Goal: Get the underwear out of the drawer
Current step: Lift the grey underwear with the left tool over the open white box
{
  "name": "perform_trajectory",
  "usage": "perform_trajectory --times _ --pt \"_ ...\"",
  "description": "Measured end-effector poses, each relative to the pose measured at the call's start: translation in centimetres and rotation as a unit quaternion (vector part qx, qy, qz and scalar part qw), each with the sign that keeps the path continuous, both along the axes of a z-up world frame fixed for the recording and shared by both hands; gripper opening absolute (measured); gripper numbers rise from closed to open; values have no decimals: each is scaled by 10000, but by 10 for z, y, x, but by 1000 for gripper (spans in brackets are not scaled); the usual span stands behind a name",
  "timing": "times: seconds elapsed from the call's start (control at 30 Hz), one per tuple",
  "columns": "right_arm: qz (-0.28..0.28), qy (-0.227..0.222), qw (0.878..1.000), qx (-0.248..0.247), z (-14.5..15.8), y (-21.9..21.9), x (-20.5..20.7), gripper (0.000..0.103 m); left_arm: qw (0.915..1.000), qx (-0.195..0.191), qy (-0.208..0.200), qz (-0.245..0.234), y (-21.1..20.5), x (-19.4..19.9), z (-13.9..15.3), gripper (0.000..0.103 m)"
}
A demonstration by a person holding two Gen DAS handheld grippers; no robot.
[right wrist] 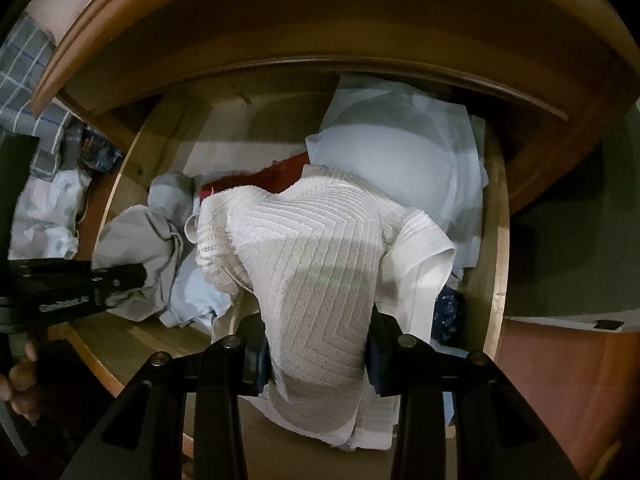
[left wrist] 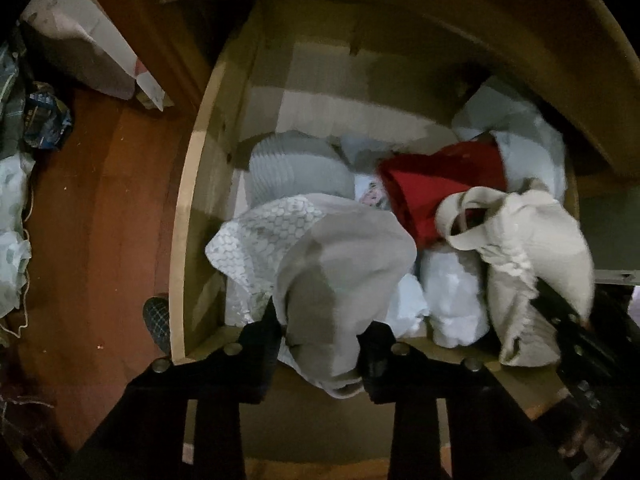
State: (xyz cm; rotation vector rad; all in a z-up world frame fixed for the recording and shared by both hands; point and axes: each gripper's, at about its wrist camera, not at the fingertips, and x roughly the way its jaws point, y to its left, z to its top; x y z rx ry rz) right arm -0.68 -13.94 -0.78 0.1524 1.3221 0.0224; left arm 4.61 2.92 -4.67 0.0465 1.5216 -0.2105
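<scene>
The open wooden drawer (left wrist: 180, 216) holds several folded and crumpled garments. My left gripper (left wrist: 322, 340) is shut on a pale grey underwear piece (left wrist: 344, 264) and holds it over the drawer's front left part. My right gripper (right wrist: 318, 356) is shut on a white zigzag-textured underwear piece (right wrist: 316, 264) over the drawer's front right; this piece shows cream-coloured in the left wrist view (left wrist: 532, 248). The left gripper also shows in the right wrist view (right wrist: 132, 280) with its grey piece (right wrist: 140, 236). A red garment (left wrist: 436, 184) lies in the drawer's middle.
A grey ribbed garment (left wrist: 296, 168), white pieces (left wrist: 456, 296) and a pale blue folded item (right wrist: 404, 152) lie in the drawer (right wrist: 496, 240). The dresser top (right wrist: 280, 32) overhangs the drawer's back. Red-brown floor (left wrist: 96, 208) with bags and cloth (left wrist: 12, 216) lies to the left.
</scene>
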Motion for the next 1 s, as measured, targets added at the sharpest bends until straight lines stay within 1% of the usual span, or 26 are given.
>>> perform_trajectory --times 0.13,0.23,0.3,0.43,0.53,0.57,0.8,0.9,1.0 --pt "124 -96 9995 -260 0 5 -1 33 9998 -56 -197 -70 1 -3 18 32" --pt "117 -161 9992 -355 1 3 -3 32 9992 -124 -357 -100 1 -6 35 32" --pt "147 -232 9979 -583 2 3 -3 32 9987 -187 -459 -113 3 -10 46 32" --pt "166 -291 9963 -789 3 5 -3 31 9969 -266 -725 -141 4 -10 80 32" --pt "294 -348 9918 -1190 2 12 -4 30 9952 -316 -909 -161 8 -12 103 32" --pt "306 -342 9912 -1239 1 12 -4 30 9944 -355 -981 -170 9 -12 112 32" --pt "98 -203 9923 -1215 -2 6 -7 30 9869 -571 -1490 -224 17 -11 165 32" --pt "-68 -147 9937 -1111 -5 3 -6 30 9807 -713 -1815 -154 23 -5 194 32" --pt "-238 -80 9945 -1021 -6 -2 -7 30 9751 -797 -2069 -59 30 1 216 32"
